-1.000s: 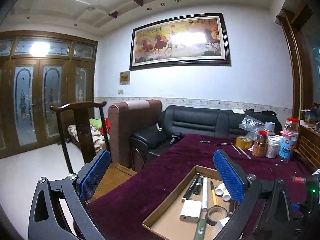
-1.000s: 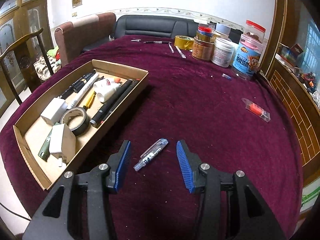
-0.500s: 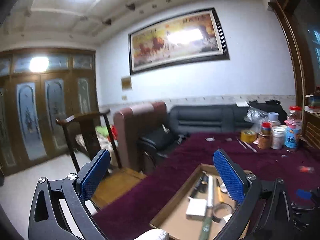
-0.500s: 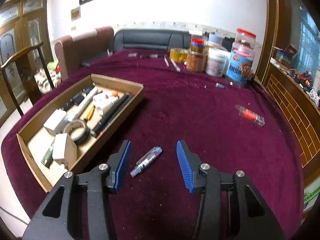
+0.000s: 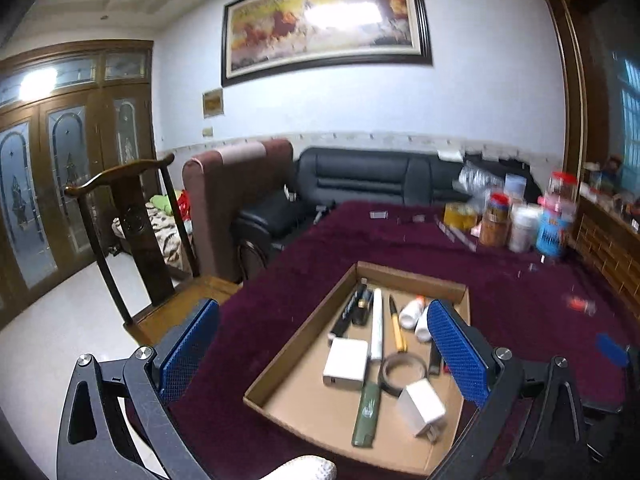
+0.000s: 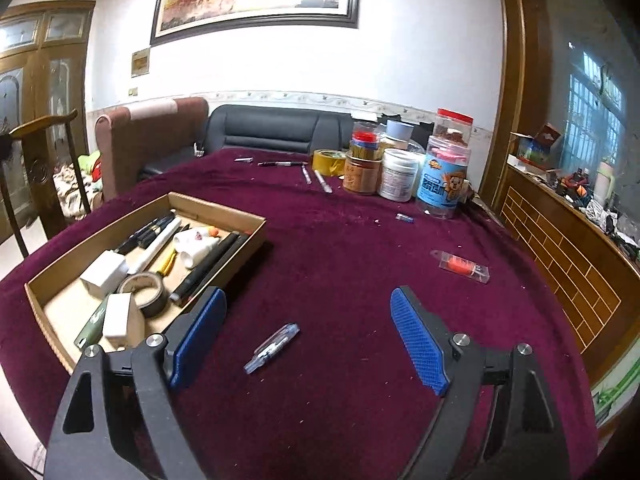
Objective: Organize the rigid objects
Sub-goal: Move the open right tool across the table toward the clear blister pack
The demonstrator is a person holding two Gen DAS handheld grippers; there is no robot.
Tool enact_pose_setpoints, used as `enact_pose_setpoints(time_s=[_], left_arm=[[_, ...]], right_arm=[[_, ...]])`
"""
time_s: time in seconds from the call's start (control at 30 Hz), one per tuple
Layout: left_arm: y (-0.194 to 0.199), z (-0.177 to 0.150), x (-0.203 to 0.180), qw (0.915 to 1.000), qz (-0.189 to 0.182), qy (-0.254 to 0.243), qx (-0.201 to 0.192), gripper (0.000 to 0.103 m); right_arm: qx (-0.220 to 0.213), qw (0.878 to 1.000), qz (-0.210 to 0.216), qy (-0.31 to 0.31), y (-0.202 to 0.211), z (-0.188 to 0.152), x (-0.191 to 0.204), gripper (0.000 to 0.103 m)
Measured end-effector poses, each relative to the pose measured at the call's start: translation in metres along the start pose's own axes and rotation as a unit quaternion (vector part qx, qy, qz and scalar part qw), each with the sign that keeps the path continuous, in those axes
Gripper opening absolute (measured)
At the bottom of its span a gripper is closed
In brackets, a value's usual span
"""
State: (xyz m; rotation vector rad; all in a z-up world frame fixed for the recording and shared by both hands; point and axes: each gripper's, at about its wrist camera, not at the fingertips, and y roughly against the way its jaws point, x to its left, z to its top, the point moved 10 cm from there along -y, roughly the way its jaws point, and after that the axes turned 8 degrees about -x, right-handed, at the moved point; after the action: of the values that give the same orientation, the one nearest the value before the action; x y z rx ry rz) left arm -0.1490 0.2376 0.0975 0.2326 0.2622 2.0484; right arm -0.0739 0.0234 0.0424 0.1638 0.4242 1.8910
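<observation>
A shallow cardboard box (image 6: 224,210) (image 5: 404,274) lies on the maroon tablecloth and holds markers, pens, white chargers, glue bottles and a tape ring. A small clear blue tube (image 6: 273,347) lies loose on the cloth, right of the box. My right gripper (image 6: 308,334) hangs above this tube with its jaws opening wide; the tube shows between the blue pads, untouched. A clear packet with a red item (image 6: 460,266) lies farther right. My left gripper (image 5: 324,350) is open and empty over the box's near end.
Jars and bottles (image 6: 404,168), a yellow tape roll (image 6: 329,161) and several loose pens (image 6: 318,178) crowd the table's far side. A wooden chair (image 5: 132,240) and sofas (image 5: 360,184) stand beyond the left edge. A wooden counter (image 6: 568,240) runs along the right.
My right gripper's jaws have spread much wider and its view has tilted up. The left view has tilted down and swung right, showing more of the box.
</observation>
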Motion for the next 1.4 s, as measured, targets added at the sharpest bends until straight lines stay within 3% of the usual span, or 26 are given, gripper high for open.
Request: enact_pose_setpoints(time_s=[0.13, 0.27, 0.47, 0.83, 1.07, 1.23, 1.4], left_arm=[[-0.002, -0.014, -0.008, 0.9993, 0.020, -0.027, 0.016, 0.102], [-0.010, -0.027, -0.007, 0.9983, 0.024, -0.029, 0.045, 0.102], [-0.023, -0.051, 0.002, 0.9953, 0.021, -0.016, 0.093, 0.102], [-0.040, -0.073, 0.012, 0.9895, 0.004, 0.005, 0.144, 0.102], [-0.044, -0.084, 0.005, 0.9833, -0.033, 0.010, 0.178, 0.102], [-0.039, -0.080, -0.001, 0.9818, -0.073, 0.006, 0.175, 0.102], [-0.028, -0.075, -0.032, 0.9738, -0.146, -0.003, 0.174, 0.102]], right_arm=[[0.006, 0.999, 0.018, 0.034, 0.007, -0.001, 0.027, 0.085], [0.020, 0.996, 0.027, 0.083, 0.012, -0.009, 0.059, 0.085], [0.046, 0.992, 0.041, 0.106, 0.008, -0.023, 0.085, 0.085], [0.105, 0.989, 0.009, 0.107, -0.020, -0.028, 0.074, 0.085], [0.122, 0.987, 0.008, 0.108, -0.031, -0.027, 0.062, 0.085], [0.132, 0.984, -0.055, 0.108, -0.058, -0.020, -0.023, 0.085], [0.196, 0.972, -0.125, -0.004, -0.106, -0.028, -0.171, 0.085]])
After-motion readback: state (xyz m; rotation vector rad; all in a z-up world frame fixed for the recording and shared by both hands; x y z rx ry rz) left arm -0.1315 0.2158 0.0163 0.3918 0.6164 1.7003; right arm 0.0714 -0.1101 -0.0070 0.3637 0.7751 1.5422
